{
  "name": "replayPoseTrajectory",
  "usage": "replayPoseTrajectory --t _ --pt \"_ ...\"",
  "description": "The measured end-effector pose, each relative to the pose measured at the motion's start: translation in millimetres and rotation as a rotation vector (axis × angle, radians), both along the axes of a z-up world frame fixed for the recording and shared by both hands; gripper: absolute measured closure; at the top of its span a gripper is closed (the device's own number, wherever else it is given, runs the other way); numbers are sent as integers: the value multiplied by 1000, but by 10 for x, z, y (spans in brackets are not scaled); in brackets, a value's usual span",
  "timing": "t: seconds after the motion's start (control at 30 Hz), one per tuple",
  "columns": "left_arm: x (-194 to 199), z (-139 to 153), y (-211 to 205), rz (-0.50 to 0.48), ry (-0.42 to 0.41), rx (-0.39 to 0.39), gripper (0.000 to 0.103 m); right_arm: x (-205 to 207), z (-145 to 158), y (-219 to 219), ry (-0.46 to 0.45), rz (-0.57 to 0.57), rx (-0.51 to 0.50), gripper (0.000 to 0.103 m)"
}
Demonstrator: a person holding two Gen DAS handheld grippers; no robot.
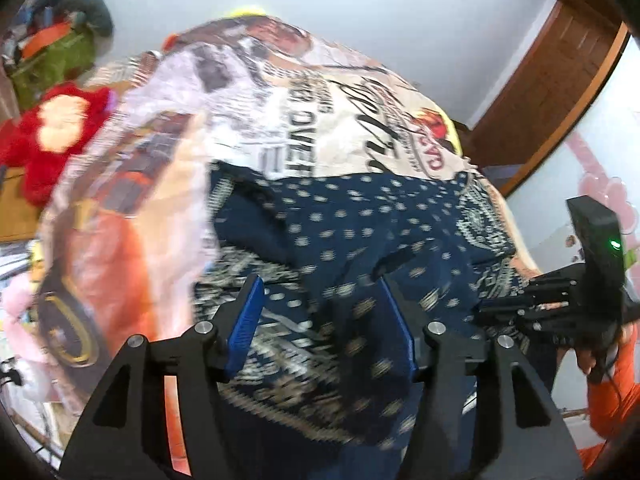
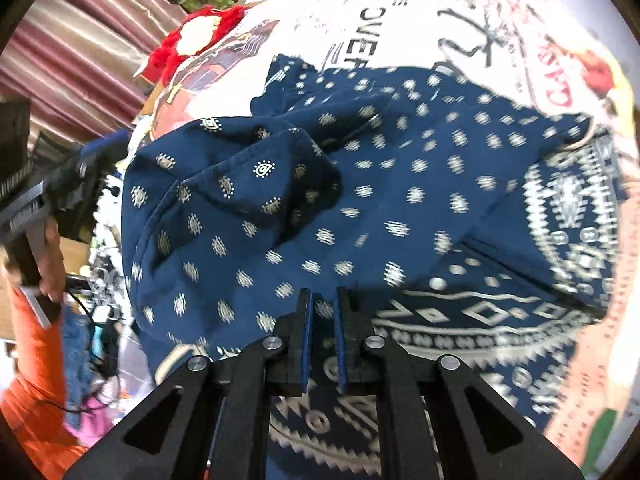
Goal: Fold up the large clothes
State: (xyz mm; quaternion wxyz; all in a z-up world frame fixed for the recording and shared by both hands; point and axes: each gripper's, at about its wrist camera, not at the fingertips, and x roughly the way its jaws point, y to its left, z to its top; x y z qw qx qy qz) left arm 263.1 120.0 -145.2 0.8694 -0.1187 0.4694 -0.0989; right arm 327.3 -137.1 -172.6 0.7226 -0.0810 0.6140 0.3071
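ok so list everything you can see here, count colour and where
garment: 1, navy with pale print, crumpled on the bedspread
bedspread: 1, cream and orange printed, under the garment
plush toy: 1, red, left edge of bed
green bag: 1, behind the toy
curtain: 1, pink striped, beyond the bed
door frame: 1, brown wood, by the wall
left gripper: 1, black, blue pads, open over garment
right gripper: 1, black, shut on garment

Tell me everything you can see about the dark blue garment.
The dark blue garment looks like soft woven cloth, printed with small pale motifs and a broad pale geometric border along one edge. It lies crumpled, partly folded over itself, on a printed bedsheet. The right gripper pinches a fold of it; the left gripper is open around a bunched part.
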Motion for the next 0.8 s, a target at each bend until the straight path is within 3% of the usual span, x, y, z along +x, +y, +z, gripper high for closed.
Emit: replayPoseTrajectory --t 0.13,0.27,0.33,0.4,0.57,0.67,0.8 --pt "114 -317 -248 -60 79 -14 44 -109 279 -51 -88 -1 0 96" --pt "3 -648 -464 -122 140 31 44 -129 546 -7 -140 -12 76 96" --pt "-71 -782 -498 -120 148 62 39 -122 586 54 -133 -15 118 96" --pt "-141 -815 -452 -77 107 66 27 -102 481 164 -110 -12 114 96" --pt "-245 -930 -275 -23 157 -15 26 -41 -245 377 75 -16 32 96" --pt "-381 -934 -215 -16 150 15 25 -94 -263 324 28 -17 79 96" --pt "-555 -948 -120 7 137 45 24 -121 -179 202 34 -16 105 96"
